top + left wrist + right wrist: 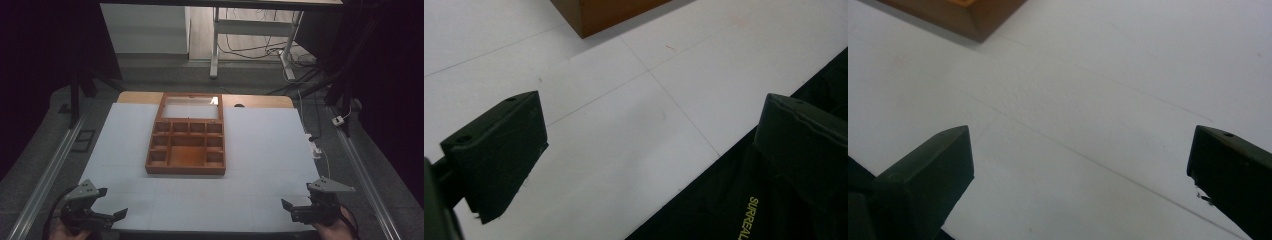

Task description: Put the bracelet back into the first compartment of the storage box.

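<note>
A brown wooden box (186, 144) with several empty compartments lies in the middle of the white table top (260, 145), its glass lid (190, 106) folded back at the far side. My left gripper (111, 204) rests at the near left corner of the table, jaws wide apart with nothing between them. My right gripper (286, 209) sits at the near right corner, likewise open and empty. A corner of the box (609, 15) is at the top of the left gripper view, and another corner of the box (960, 15) tops the right gripper view.
Metal rails (47, 175) run along both sides of the table. A desk frame (250, 35) with loose cables stands on the floor beyond. A white cable and plug (340, 120) hang off the right edge. Broad white surface lies around the box.
</note>
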`<control>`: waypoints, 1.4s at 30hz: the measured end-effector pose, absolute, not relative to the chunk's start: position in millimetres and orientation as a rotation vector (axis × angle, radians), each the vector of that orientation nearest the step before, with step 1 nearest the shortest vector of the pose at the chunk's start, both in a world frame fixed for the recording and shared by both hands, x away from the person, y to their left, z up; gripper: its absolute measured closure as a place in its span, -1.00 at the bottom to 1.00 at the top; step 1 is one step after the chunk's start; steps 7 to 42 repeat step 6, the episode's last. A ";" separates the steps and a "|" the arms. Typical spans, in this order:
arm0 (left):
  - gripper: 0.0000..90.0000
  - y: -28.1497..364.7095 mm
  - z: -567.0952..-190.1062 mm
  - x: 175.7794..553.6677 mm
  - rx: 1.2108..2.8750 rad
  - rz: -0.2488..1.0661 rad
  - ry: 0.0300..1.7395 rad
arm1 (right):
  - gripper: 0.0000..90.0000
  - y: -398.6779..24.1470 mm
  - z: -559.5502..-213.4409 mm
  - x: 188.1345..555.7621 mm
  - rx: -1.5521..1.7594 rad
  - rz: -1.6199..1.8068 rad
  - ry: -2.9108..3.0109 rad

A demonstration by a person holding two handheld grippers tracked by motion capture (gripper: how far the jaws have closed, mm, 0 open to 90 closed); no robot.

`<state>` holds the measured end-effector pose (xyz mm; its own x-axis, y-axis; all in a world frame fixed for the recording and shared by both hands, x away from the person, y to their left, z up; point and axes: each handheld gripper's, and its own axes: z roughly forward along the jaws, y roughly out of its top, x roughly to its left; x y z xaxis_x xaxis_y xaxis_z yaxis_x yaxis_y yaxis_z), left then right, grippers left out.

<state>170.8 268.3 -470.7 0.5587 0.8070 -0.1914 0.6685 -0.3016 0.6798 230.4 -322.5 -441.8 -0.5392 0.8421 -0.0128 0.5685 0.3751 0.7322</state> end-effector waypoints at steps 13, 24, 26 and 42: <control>-0.98 267.6 -470.1 171.8 2.051 0.240 1.175 | -1.00 -325.7 -443.9 231.1 1.269 0.944 2.249; -0.98 267.6 -470.1 171.8 2.051 0.240 1.175 | -1.00 -325.7 -443.9 231.1 1.269 0.944 2.249; -0.98 267.6 -470.1 171.8 2.051 0.240 1.175 | -1.00 -325.7 -443.9 231.1 1.269 0.944 2.249; -0.98 267.6 -470.1 171.8 2.051 0.240 1.175 | -1.00 -325.7 -443.9 231.1 1.269 0.944 2.249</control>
